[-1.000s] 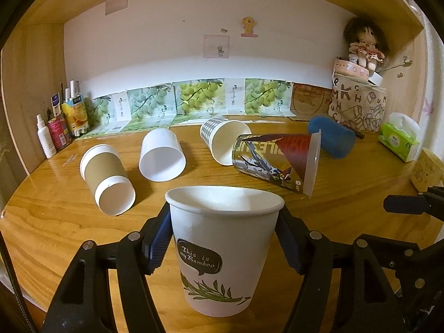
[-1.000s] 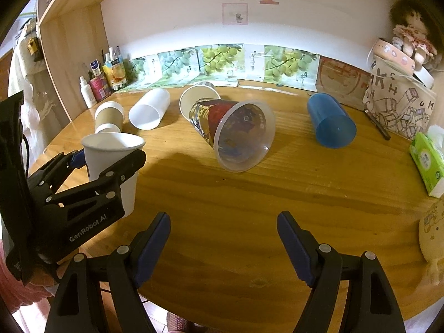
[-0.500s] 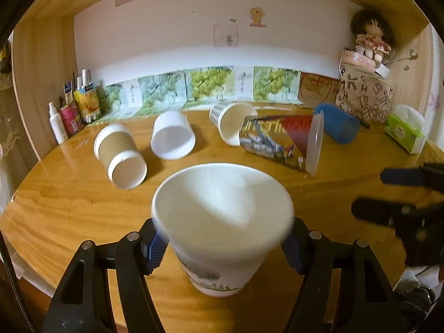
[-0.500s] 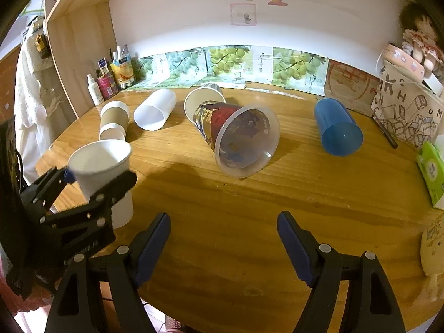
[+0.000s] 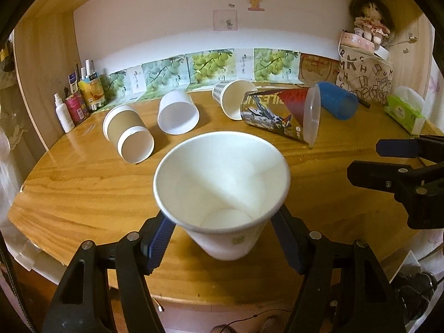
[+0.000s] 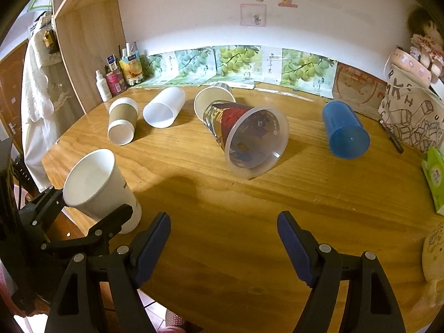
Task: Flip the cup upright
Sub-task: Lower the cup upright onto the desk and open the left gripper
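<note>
White paper cup gripped and tilted at the near table edge.

The white paper cup [image 5: 222,191] is clamped between the blue pads of the left gripper [image 5: 223,238], mouth tipped back toward the camera, its base low over the wooden table [image 6: 249,194]. The right gripper [image 6: 223,244] is spread wide and holds nothing. In the right wrist view, the held cup is seen at 9 o'clock; a printed clear cup [image 6: 247,136] lies on its side at 12 o'clock, a blue cup [image 6: 345,130] at 2 o'clock.
</note>
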